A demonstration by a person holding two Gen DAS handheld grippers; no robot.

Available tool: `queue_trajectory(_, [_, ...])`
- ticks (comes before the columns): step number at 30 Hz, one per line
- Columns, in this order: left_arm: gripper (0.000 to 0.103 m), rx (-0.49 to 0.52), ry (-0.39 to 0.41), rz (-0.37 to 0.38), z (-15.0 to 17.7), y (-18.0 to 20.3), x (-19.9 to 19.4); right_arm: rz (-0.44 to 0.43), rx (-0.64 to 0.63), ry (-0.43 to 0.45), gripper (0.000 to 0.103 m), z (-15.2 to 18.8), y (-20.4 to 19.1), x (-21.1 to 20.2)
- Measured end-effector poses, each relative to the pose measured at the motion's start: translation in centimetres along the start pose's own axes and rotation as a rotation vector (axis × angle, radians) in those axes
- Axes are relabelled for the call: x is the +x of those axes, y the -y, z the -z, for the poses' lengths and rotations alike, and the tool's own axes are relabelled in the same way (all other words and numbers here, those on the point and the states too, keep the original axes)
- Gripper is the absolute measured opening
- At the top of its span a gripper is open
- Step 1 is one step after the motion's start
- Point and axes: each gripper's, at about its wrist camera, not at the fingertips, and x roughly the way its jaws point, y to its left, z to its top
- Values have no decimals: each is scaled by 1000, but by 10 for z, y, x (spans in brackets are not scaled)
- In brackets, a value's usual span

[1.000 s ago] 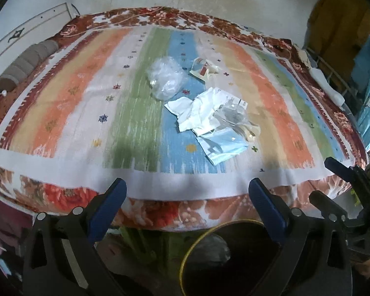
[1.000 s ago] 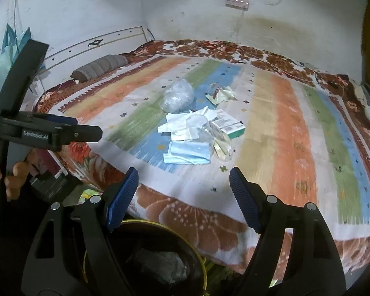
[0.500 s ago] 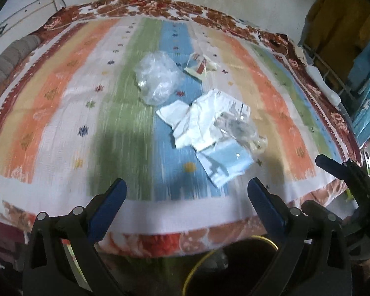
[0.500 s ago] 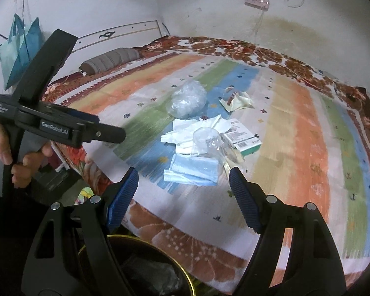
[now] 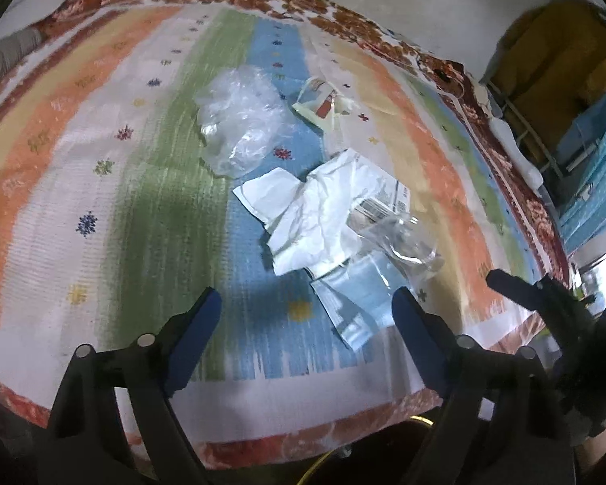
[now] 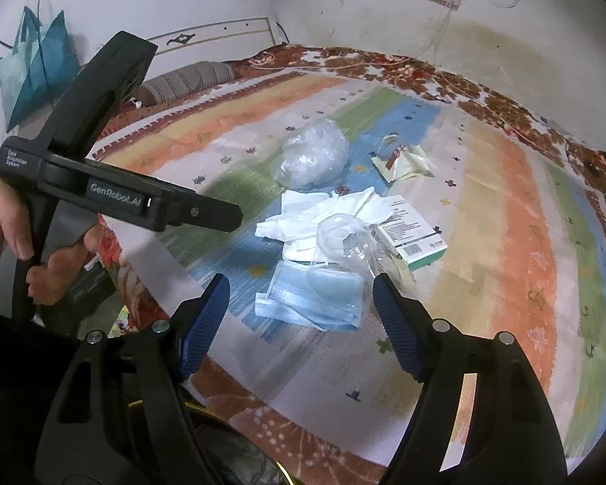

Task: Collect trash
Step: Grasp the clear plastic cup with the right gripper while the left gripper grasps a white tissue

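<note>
Trash lies in a loose pile on a striped bedspread. There is a crumpled clear plastic bag, white tissues, a clear plastic cup, a blue face-mask pack, a white and green box and a torn wrapper. My left gripper is open and empty, just short of the mask pack. My right gripper is open and empty, straddling the mask pack from the near side.
A dark bin with a yellow rim stands below the bed's near edge. A grey bolster lies at the head of the bed. A blue bag hangs on the wall. Clothes hang right.
Both grippers have moved forward from over the bin toward the trash pile on the bed. The pile looks nearer and larger. Both stay open.
</note>
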Motion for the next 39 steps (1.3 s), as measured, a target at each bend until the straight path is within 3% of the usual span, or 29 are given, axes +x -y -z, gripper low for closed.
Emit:
queue_trajectory(14, [70, -77, -40, 39, -16, -19, 30, 25, -32, -62, 51, -6, 14, 50])
queue_trajectory(19, [65, -75, -60, 43, -20, -22, 37, 21, -27, -64, 51, -9, 19, 59])
queue_trajectory(33, [65, -99, -63, 34, -27, -33, 47, 12, -42, -46, 51, -27, 29, 67])
queue_trajectory(39, [65, -102, -58, 49, -30, -32, 48, -18, -55, -27, 62, -32, 35, 56])
